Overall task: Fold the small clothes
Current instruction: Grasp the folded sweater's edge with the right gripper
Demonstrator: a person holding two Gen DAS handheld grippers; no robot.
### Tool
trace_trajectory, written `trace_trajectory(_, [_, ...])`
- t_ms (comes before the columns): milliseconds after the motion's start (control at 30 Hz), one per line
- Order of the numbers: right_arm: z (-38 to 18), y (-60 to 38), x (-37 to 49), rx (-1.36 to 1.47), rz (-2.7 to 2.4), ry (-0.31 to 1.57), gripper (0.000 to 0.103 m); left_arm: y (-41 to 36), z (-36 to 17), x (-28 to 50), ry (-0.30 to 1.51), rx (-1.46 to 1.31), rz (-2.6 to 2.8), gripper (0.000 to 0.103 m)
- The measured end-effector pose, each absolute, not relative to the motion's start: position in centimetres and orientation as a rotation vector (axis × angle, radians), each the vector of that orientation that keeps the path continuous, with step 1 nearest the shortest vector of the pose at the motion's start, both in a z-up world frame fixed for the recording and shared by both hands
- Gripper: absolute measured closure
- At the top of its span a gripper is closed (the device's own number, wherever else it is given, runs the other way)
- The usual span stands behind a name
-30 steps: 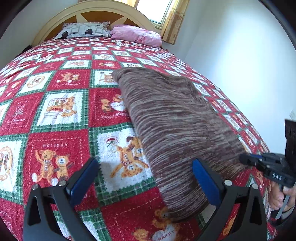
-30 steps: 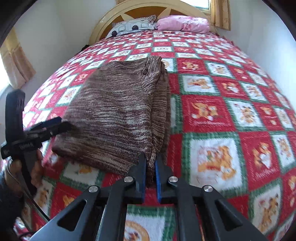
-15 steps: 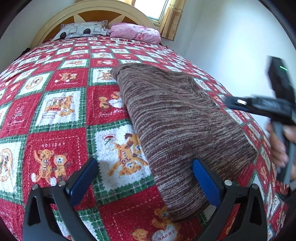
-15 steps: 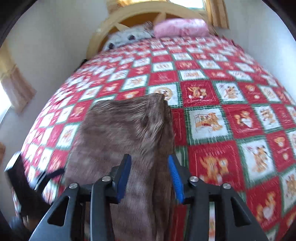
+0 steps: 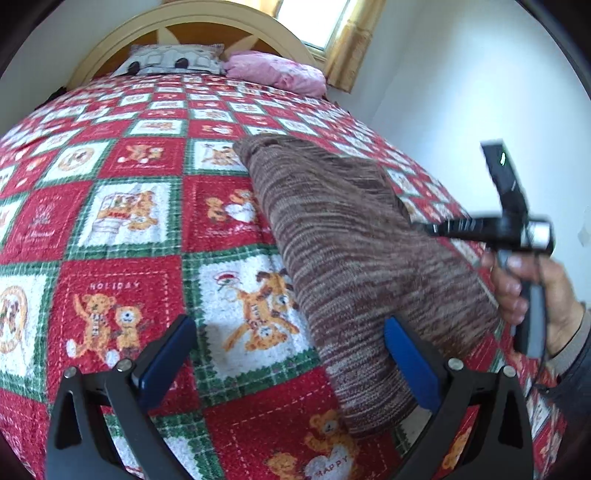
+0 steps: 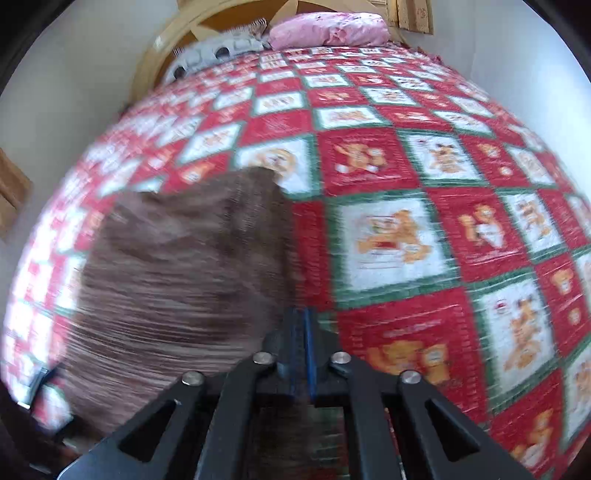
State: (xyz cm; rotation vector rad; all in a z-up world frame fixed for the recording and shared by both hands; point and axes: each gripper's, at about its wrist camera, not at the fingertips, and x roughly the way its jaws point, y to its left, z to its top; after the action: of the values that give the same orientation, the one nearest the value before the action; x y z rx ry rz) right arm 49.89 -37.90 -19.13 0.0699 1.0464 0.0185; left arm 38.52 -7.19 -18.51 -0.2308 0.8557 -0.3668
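we see the brown knit (image 5: 354, 258) lying folded on the bed (image 5: 122, 206), near its right edge and toward the foot, long axis running from the foot up toward the headboard (image 5: 192, 22). its far end narrows and lifts where our right gripper (image 6: 301, 332) has its pads together; whether cloth is pinched there we cannot tell. our left gripper (image 5: 291, 360) stands wide apart over the knit's near corner, pads off it. left of the knit the quilt is bare up to the pillows (image 5: 273, 70).
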Motion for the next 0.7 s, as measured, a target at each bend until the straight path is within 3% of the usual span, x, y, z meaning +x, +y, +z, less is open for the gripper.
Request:
trace_trajectory(100, [-18.3, -39.4, 49.4, 0.142, 0.071, 1.013, 0.103, -7.8, -18.5, 38.9, 0.876, -0.201, -0.362, 0.000])
trace_trajectory(167, [-17.4, -39.7, 49.2, 0.157, 0.089, 0.979, 0.092, -8.5, -18.5, 39.1, 0.889, -0.167, -0.362, 0.000])
trace_trajectory(233, [-16.5, -39.7, 49.3, 0.178, 0.118, 0.949, 0.034, -9.0, -18.5, 39.3, 0.904, -0.146, -0.331, 0.000])
trace_trajectory(267, [-16.3, -39.7, 49.4, 0.197, 0.130, 0.935, 0.028, -9.2, -18.5, 39.4, 0.907, -0.137, -0.330, 0.000])
trace_trajectory(700, [-17.9, -38.3, 54.8, 0.245, 0.199, 0.975, 0.028, -10.1, -18.6, 40.4, 0.950, -0.097, -0.327, 0.000])
